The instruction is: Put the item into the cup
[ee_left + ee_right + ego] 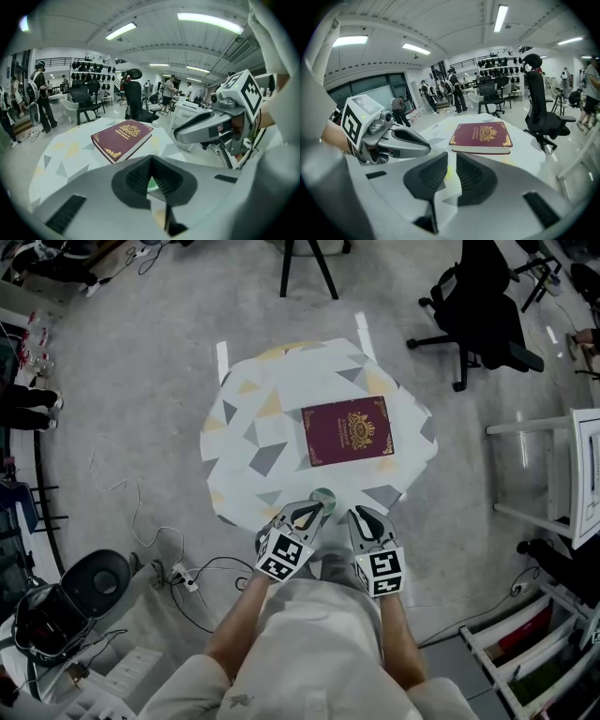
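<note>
A pale grey floor (131,381) spreads around the small surface (246,432), which is draped in a cloth of grey and yellow triangles. A black office chair (483,310) stands at two o'clock, white shelving (562,474) at three o'clock, and a power strip (185,576) with loose cables lies at eight o'clock. Overhead, long strip lights (207,22) run along a white panelled ceiling, and a wall rack (93,70) of dark headgear stands behind people at the hall's far end.

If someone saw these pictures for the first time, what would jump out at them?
The maroon book with gold ornament, lying flat on the patterned table. Then the two grippers side by side at its near edge: the left gripper shut on a small green thing, the right gripper open, empty.
</note>
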Motion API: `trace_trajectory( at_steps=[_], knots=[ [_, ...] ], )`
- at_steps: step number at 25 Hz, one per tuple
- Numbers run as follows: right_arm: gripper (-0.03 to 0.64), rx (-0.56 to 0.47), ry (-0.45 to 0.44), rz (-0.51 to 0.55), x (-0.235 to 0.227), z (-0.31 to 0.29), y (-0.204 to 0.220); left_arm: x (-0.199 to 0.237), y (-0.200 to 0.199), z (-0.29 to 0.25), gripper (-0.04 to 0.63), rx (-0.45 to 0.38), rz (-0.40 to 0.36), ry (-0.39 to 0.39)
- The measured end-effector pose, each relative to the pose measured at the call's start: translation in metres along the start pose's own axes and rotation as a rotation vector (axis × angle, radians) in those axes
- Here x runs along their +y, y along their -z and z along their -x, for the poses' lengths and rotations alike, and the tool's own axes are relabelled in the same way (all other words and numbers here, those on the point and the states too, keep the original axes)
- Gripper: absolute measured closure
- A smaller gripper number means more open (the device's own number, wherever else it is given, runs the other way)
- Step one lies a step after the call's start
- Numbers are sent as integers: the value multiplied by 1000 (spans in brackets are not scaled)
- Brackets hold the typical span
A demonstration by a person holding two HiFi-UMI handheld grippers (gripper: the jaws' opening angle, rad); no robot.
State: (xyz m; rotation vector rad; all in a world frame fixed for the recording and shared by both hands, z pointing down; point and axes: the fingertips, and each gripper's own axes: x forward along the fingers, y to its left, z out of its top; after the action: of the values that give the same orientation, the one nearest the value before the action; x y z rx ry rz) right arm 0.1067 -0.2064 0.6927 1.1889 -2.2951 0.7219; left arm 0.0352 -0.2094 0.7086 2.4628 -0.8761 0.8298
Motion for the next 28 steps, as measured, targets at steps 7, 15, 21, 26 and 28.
trace_trajectory(
  at_steps=[7,15,21,26,28],
  knots=[
    [554,12,2,-5,2,1,6,-1,10,-7,584,44,-6,-4],
    [554,7,3,-8,3,2,6,-1,17,-16,584,104,-23,-15],
    [554,1,9,-11,2,5,7,-1,22,-20,583,152,-30,-27],
    [554,-5,12,-15,2,7,7,0,25,-23,583,195,-42,-41],
    [554,-7,13,-17,2,8,6,0,27,-25,583,211,-45,-46]
  ],
)
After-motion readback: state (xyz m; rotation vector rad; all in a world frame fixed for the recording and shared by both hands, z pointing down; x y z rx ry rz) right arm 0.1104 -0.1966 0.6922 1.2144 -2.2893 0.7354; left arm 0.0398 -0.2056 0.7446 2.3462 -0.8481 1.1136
